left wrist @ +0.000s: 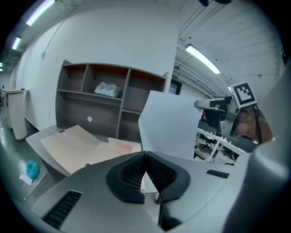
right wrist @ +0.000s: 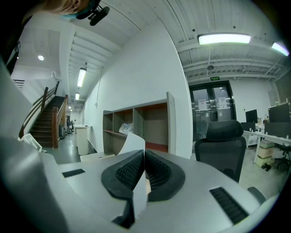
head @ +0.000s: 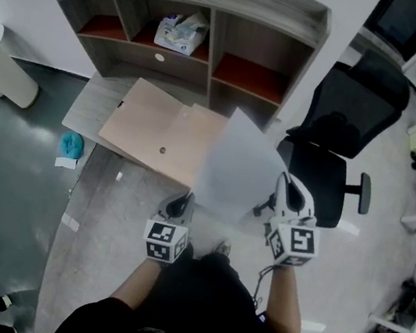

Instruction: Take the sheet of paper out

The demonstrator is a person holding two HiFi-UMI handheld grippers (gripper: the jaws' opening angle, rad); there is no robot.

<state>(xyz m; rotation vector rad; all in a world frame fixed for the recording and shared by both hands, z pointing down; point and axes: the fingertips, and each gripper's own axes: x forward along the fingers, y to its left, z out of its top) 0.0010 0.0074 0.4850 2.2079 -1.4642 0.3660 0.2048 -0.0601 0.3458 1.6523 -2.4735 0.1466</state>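
A white sheet of paper hangs in the air in front of me, held at two edges. My left gripper is shut on its lower left corner; in the left gripper view the sheet of paper rises from between the closed pads. My right gripper is shut on the sheet's right edge, and in the right gripper view the paper runs edge-on through the closed jaws. Below the sheet, tan folders lie open on the grey desk.
A grey shelf unit stands at the back of the desk, with a plastic-wrapped packet in its middle cubby. A black office chair is at the right. A white bin and a blue cloth are on the left floor.
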